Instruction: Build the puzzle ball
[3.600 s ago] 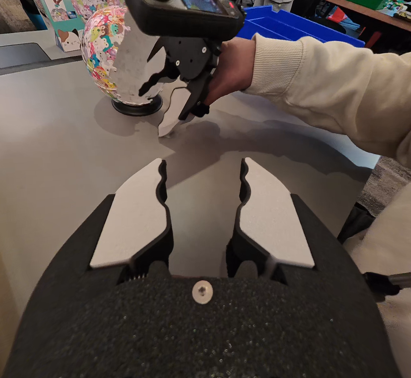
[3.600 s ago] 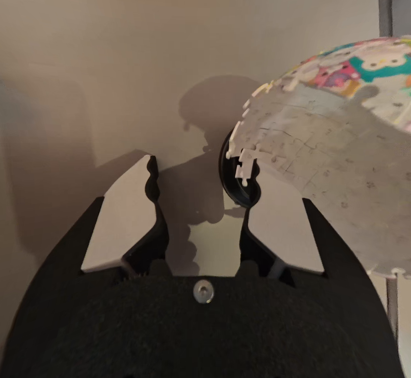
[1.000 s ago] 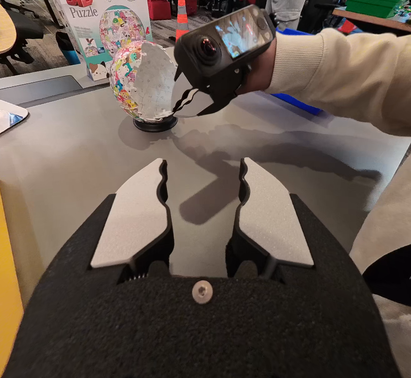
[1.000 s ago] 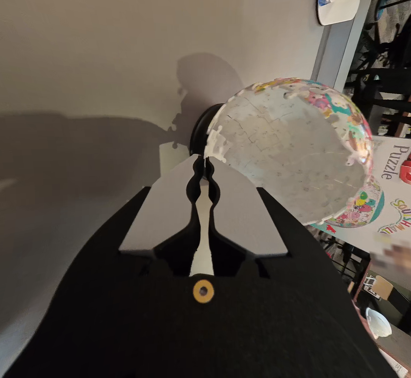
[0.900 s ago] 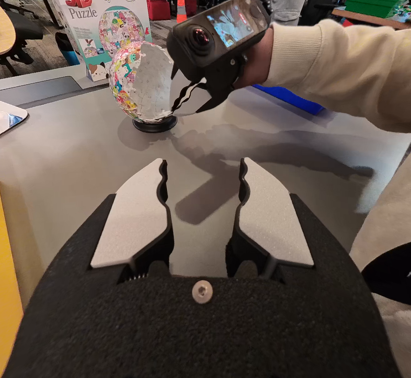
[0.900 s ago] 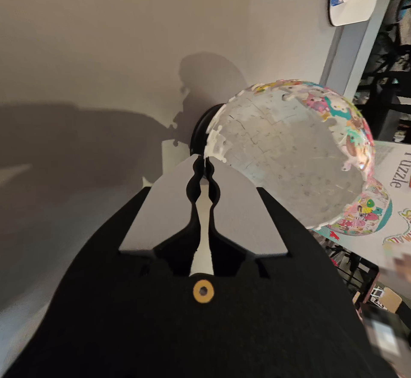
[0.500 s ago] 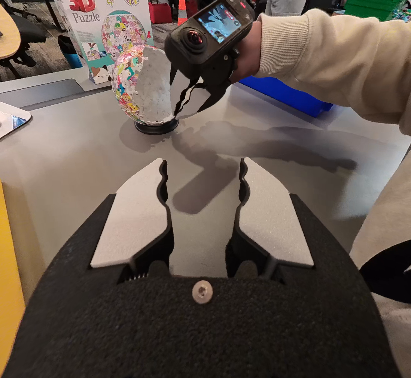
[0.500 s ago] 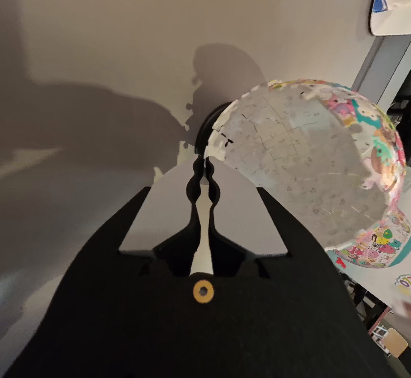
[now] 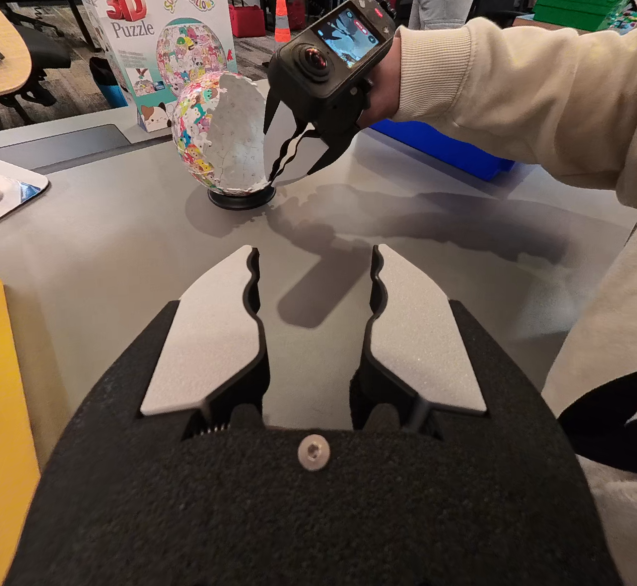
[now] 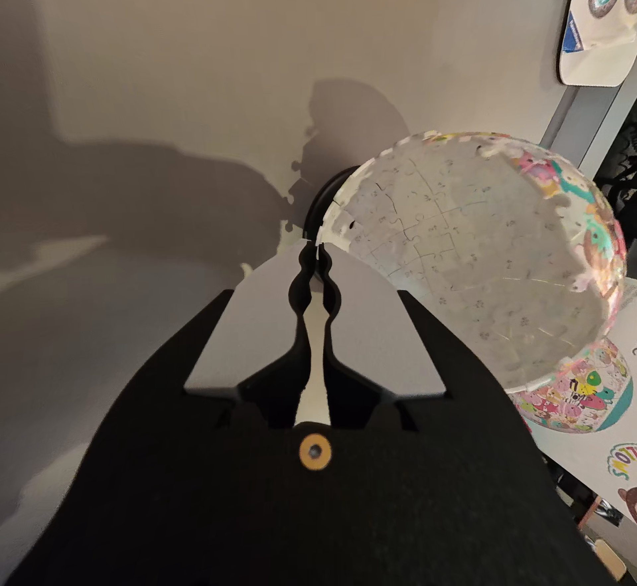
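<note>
The half-built puzzle ball (image 9: 220,141) sits on a black ring stand (image 9: 241,197) on the grey surface (image 9: 103,241), its white hollow inside facing the right tool (image 10: 316,244). That tool is clenched, tips at the ball's lower jagged edge (image 10: 322,229); a thin white sliver (image 10: 316,253) shows between the tips, possibly a puzzle piece, though the view is too tight to be sure. The left tool (image 9: 314,253) hangs released above the surface, well apart from the ball. The puzzle box (image 9: 155,34) stands just behind.
</note>
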`<state>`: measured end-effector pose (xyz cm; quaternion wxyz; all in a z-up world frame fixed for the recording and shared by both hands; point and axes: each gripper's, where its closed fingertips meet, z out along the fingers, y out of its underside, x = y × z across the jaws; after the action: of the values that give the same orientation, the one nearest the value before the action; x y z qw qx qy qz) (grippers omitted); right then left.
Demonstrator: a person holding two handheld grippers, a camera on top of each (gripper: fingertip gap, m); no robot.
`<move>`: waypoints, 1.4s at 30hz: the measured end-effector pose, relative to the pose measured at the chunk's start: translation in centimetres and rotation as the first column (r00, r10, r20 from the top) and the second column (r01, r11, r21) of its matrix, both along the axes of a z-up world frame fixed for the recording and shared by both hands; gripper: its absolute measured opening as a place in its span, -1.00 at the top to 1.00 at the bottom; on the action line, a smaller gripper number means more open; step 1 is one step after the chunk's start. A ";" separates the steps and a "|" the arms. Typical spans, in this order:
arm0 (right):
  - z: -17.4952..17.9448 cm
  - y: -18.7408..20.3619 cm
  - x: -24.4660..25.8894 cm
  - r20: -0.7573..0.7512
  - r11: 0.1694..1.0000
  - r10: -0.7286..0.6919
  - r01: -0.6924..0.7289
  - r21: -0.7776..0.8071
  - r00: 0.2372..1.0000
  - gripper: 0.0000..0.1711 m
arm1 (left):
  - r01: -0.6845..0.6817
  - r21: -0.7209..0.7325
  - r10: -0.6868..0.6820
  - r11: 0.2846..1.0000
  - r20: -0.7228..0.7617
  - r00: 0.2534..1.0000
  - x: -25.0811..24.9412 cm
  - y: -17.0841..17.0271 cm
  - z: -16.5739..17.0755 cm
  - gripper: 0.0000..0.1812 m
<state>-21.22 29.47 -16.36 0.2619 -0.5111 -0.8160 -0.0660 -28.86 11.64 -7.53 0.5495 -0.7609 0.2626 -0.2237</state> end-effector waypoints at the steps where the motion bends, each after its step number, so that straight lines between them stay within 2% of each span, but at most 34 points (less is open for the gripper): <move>1: 0.0 0.0 0.0 -0.002 1.000 0.001 -0.002 -0.005 1.000 0.98 | 0.000 0.000 0.000 1.000 -0.001 1.000 0.0 0.0 0.0 0.32; 14: 0.0 0.2 0.5 -0.028 0.995 0.090 -0.092 -0.039 0.996 0.98 | 0.007 0.005 -0.007 1.000 -0.005 1.000 0.2 0.0 0.0 0.32; 42: 0.3 0.3 1.0 0.002 0.990 0.119 -0.119 -0.074 0.993 0.98 | 0.013 0.006 -0.013 1.000 -0.009 1.000 0.4 -0.1 0.1 0.32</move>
<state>-20.19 29.76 -16.08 0.2436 -0.4705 -0.8478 -0.0216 -28.42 11.53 -7.40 0.5490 -0.7586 0.2709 -0.2230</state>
